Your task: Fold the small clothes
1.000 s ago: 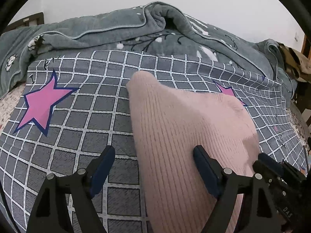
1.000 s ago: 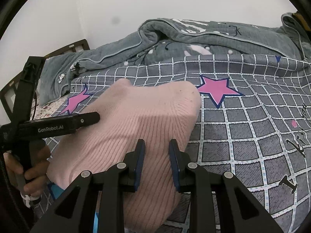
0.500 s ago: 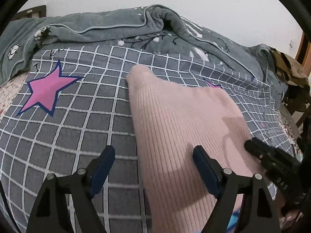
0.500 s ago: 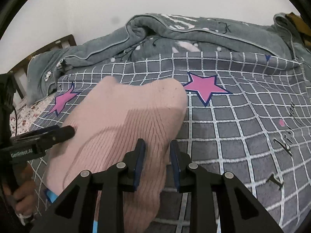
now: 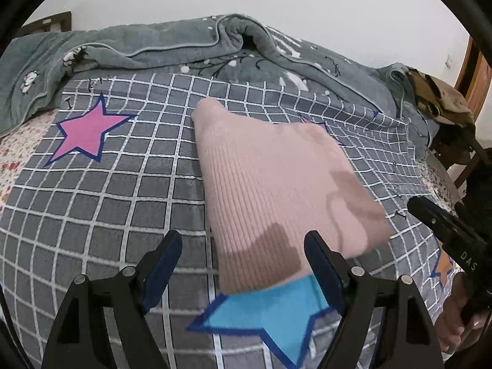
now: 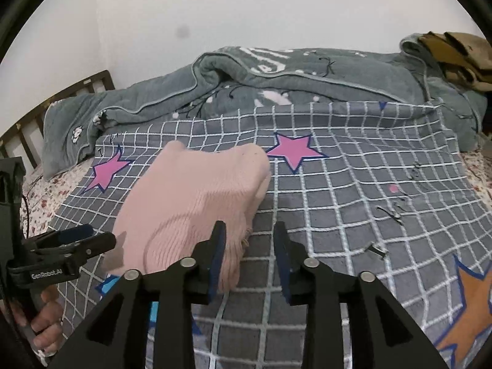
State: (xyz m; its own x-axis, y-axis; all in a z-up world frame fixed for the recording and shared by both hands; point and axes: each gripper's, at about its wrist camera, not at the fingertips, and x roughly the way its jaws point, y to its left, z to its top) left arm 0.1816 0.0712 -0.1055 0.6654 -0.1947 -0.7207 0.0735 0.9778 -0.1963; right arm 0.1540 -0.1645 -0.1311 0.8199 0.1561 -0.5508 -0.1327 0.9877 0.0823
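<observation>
Both fingers gape, empty: the left gripper (image 5: 243,255) and right gripper (image 6: 249,255) flank the folded pink ribbed knit garment (image 5: 276,184); press its near edge flat, gently

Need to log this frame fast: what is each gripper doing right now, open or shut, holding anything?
Left gripper: open, holding nothing, above the near edge of the pink knit garment.
Right gripper: open, holding nothing, beside the garment's edge.
</observation>
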